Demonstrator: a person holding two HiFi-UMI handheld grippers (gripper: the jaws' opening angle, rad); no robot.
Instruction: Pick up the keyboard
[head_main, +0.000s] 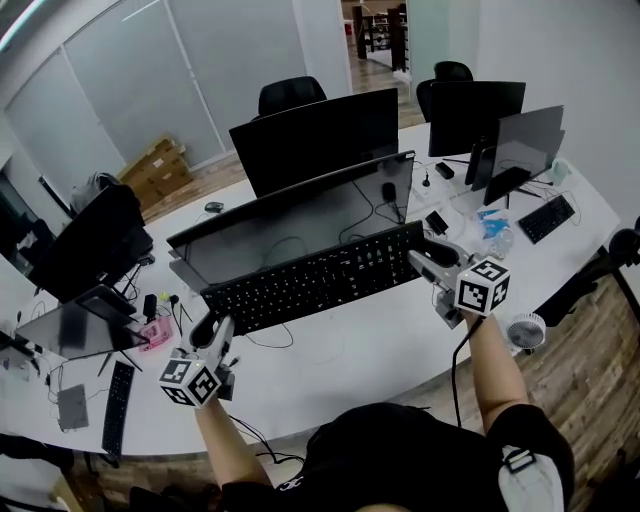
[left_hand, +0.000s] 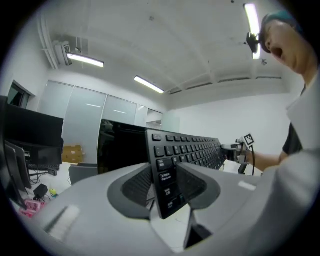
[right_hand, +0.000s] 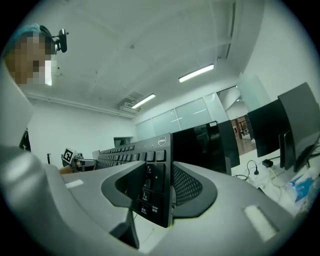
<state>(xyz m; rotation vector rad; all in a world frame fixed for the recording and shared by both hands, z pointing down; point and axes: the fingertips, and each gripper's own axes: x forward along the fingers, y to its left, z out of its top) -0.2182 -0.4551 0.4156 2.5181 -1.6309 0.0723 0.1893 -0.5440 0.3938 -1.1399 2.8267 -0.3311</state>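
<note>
Keyboard (head_main: 315, 278) held above the desk's (head_main: 390, 345) front edge, left gripper (head_main: 208, 332) clamping one end, right gripper (head_main: 425, 258) the other; pickup looks done, next just steady, level holding.

The keyboard (right_hand: 157, 165) bore a round Dell logo (right_hand: 161, 141) at its top corner. One key showed a plus sign; the other key legends were too small to read.
</note>
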